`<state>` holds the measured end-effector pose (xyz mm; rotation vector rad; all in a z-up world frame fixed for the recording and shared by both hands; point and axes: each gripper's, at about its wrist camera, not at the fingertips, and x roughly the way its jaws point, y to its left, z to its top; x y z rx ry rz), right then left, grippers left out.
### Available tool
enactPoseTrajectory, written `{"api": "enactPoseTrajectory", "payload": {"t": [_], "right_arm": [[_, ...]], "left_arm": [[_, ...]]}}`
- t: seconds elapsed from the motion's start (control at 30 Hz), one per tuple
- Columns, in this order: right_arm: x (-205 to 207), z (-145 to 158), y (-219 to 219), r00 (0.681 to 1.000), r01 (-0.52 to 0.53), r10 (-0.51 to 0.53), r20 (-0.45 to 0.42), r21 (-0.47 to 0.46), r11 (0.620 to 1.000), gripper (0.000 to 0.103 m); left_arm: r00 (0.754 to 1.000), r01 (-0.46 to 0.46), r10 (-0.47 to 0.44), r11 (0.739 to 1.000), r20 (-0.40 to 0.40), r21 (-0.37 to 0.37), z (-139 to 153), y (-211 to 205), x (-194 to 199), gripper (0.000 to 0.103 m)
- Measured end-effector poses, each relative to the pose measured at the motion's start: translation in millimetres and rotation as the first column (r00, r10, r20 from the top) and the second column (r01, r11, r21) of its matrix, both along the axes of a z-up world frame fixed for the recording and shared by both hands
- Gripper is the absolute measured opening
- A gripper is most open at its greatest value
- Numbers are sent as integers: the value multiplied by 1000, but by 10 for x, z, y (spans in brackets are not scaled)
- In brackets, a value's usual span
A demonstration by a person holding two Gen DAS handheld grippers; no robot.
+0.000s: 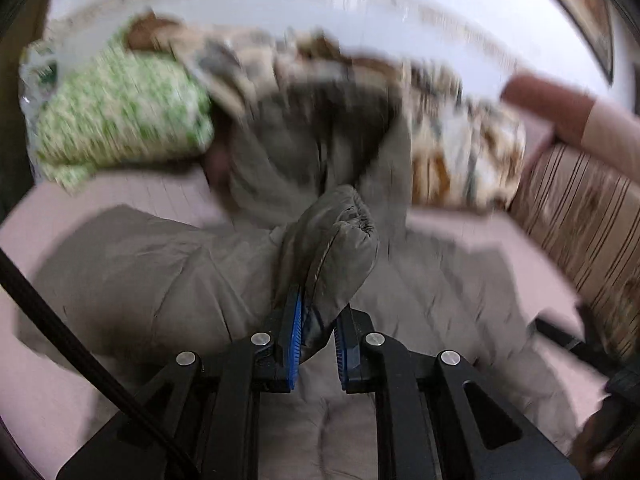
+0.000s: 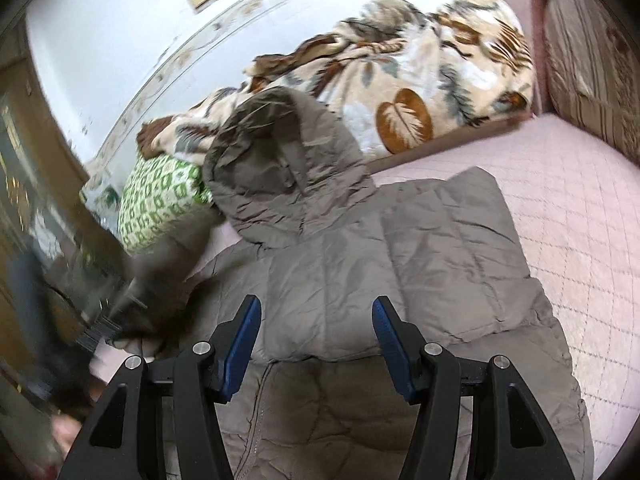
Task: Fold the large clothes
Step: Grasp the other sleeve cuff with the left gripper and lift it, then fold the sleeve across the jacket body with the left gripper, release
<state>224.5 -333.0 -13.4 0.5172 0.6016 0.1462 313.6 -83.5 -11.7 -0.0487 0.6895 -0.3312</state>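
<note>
Sleeve cuff (image 1: 332,248) clamped in left gripper (image 1: 316,344); right gripper (image 2: 316,340) held apart over jacket (image 2: 400,248); cuff could be slipped if yanked

Each hand-held gripper (image 2: 316,320) is black with blue ribbed pads and silver screws; pale sleeve (image 1: 612,136).

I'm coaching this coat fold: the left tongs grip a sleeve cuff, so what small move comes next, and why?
Probably lay the cuff across the chest and release. The left tongs are shut on the grey-brown puffer coat's sleeve cuff, lifted over the coat's quilted body; the right tongs hover open above it, holding nothing.
</note>
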Motion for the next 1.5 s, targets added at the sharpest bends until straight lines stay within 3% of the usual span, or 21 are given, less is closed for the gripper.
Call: {"api": "enactPoseTrajectory", "payload": {"t": [0.1,0.13,0.17,0.23,0.27,0.4,0.47,0.53,0.6,0.7,0.9,1.07,1.13,1.2,1.5], "right_arm": [[6,-20,-83,1000,12,-12,-8,17,1000,62],[11,-21,-98,1000,12,-12,-10,18,1000,62],[17,-23,-104,1000,9,-9,-13,20,1000,62],[29,-26,-104,1000,0,0,-15,27,1000,62],[41,-29,-106,1000,-2,2,-16,31,1000,62],[80,-49,-96,999,-33,34,-10,96,995,62],[125,-103,-72,996,-83,87,-12,174,981,62],[191,-191,6,989,-137,147,-24,249,959,63],[282,-313,136,976,-191,216,-39,335,923,63],[427,-459,336,960,-230,276,-47,428,874,63],[708,-637,581,957,-214,280,-74,471,856,63],[869,-715,735,945,-238,316,-89,474,847,60],[901,-684,838,943,-258,323,-85,430,865,49],[890,-667,859,947,-254,309,-87,388,886,24],[690,-248,536,985,-171,170,24,251,953,21]], "left_arm": [[996,23,-16,997,-90,77,-309,-215,153,18],[993,30,-20,996,-113,86,-364,-235,211,24],[989,53,-41,995,-144,86,-418,-260,243,40],[979,111,-99,992,-178,56,-434,-259,176,58],[979,120,-111,992,-174,44,-402,-235,117,58],[980,188,-192,980,-59,-63,88,-72,-80,64],[985,170,-166,980,48,-101,387,134,-200,78],[988,102,-87,988,128,-116,586,379,-241,83],[989,8,11,992,149,-125,666,671,-200,83],[979,-173,186,975,89,-137,591,1195,-5,83],[917,-399,395,908,-56,-129,274,2033,206,83],[905,-421,403,891,-134,-170,122,2257,255,83],[912,-406,389,901,-129,-155,116,2231,265,83],[915,-401,387,905,-116,-142,130,2180,275,83],[920,-388,370,907,-132,-166,116,2118,308,83]]}}
